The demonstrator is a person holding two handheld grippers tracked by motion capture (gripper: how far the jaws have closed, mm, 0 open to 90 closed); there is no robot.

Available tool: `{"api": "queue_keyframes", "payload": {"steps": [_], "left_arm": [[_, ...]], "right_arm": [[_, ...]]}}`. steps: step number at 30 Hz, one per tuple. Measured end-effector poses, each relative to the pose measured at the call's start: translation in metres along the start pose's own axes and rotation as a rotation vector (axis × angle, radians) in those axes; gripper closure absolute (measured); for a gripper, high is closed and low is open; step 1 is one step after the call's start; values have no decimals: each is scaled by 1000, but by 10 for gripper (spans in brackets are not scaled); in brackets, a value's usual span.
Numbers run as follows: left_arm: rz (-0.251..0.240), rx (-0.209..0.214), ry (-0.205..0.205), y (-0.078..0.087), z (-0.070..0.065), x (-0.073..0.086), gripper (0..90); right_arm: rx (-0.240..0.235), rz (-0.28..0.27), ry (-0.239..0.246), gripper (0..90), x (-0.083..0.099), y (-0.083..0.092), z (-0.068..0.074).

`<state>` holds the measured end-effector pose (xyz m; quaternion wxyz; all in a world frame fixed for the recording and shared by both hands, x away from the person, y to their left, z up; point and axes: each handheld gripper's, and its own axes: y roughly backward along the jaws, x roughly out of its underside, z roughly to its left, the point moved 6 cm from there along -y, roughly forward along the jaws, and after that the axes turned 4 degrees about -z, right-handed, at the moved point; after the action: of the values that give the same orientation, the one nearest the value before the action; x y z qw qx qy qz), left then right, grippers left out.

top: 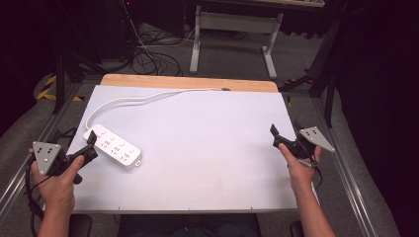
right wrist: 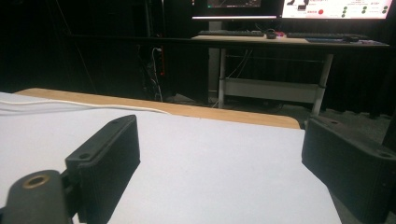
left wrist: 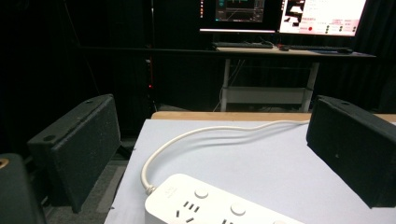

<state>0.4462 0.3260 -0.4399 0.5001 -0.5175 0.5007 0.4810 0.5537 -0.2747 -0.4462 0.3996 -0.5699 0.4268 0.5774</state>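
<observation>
Left gripper [top: 92, 139]: jaws spread wide, nothing between them, held at the table's 8 o'clock edge with its tips just beside the near end of the power strip [top: 112, 146]. Right gripper [top: 273, 133]: jaws likewise wide and empty, held at the 4 o'clock edge, well apart from the strip, over bare table [top: 207, 148]. Power strip: white, several sockets and round buttons, lying flat and slanted at the table's 9 o'clock side; in the left gripper view its end [left wrist: 205, 203] sits low between the jaws. Cord [top: 148, 98]: white, running from the strip's far end in a loose curve toward 12 o'clock and off the back edge. Step in hand, by judgement: approach to the strip, not yet gripped. Next move likely calls for lowering the left jaws astride the strip's narrow end and closing squarely, minding the cord's pull.
</observation>
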Motion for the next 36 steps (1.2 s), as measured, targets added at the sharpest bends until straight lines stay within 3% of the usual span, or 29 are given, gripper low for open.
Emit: {"api": "queue_keyframes", "payload": {"steps": [13, 24, 33, 36], "left_arm": [[-1, -1, -2, 0, 1, 0, 78], [7, -3, -3, 0, 0, -1, 262], [22, 5, -15, 0, 0, 0, 525], [27, 17, -15, 0, 0, 0, 571]], "right_arm": [[2, -7, -2, 119, -1, 1, -1], [2, -8, -2, 119, -1, 1, -1], [-1, -10, 0, 119, -2, 1, -1], [-2, -7, 1, 122, -1, 1, 0]]}}
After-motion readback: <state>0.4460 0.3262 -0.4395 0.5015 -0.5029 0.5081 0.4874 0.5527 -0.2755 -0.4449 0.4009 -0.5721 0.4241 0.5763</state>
